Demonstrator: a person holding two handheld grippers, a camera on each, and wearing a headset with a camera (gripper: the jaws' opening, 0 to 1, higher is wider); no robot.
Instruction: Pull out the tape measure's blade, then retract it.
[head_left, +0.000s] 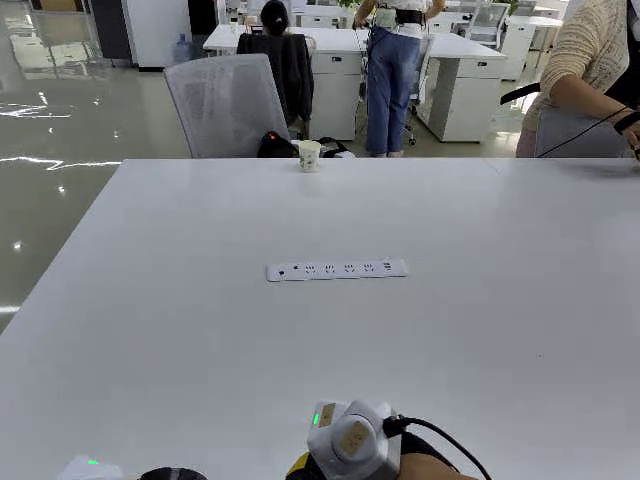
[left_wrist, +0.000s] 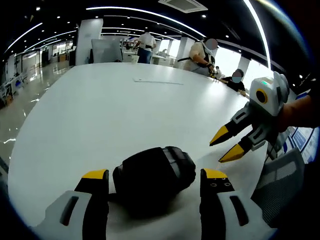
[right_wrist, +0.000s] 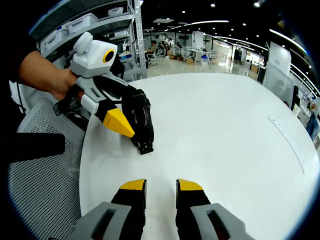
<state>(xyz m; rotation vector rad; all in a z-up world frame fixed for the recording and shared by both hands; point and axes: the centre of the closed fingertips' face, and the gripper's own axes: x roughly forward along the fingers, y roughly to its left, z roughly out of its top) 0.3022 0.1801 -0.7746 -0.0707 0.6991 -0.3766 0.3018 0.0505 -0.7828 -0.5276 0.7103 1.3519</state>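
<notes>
The black tape measure (left_wrist: 154, 176) lies on the white table (left_wrist: 100, 110) between the two yellow-tipped fingers of my left gripper (left_wrist: 155, 176). That gripper is open, with a narrow gap on each side of the case. No blade is drawn out. In the right gripper view the same tape measure (right_wrist: 141, 119) lies near the table's edge, with the left gripper (right_wrist: 122, 125) around it and a hand holding it. My right gripper (right_wrist: 161, 186) hovers over bare table a short way off, slightly open with nothing between its fingers. It also shows to the right in the left gripper view (left_wrist: 229, 146).
A white power strip (head_left: 337, 269) lies mid-table and a paper cup (head_left: 310, 155) stands at the far edge. A grey mesh chair (head_left: 228, 103) is behind the table, with people and desks beyond. Another mesh chair (right_wrist: 45, 185) sits just off the near edge.
</notes>
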